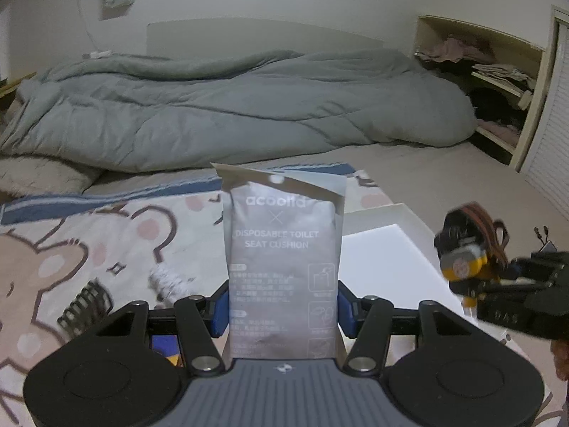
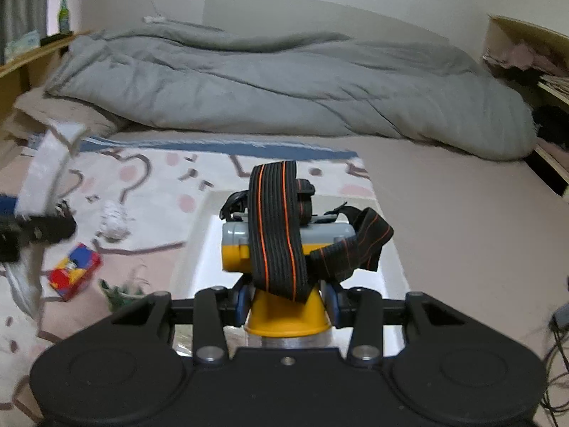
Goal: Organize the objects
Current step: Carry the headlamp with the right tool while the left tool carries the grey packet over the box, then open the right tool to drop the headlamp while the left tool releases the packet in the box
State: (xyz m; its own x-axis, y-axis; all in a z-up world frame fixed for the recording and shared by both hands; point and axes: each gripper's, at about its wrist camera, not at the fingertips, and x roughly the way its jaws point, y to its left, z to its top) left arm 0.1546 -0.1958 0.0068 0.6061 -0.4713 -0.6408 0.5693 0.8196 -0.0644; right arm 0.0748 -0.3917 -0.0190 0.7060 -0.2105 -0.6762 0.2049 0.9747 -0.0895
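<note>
Grey toilet seat cushion packet point(image 1: 282, 267) stands clamped in my left gripper point(image 1: 282, 307); my right gripper point(image 2: 286, 299) grips the yellow headlamp point(image 2: 284, 249) above the white tray point(image 2: 209, 235).

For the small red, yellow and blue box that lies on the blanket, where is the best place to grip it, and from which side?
Probably across the two long sides of the small colourful box, coming down from above. It lies flat on the cartoon blanket, its broad face up, so only the narrow side walls offer opposed faces. Both hand-held grippers are occupied now: the right holds the headlamp, the left the grey packet.
</note>
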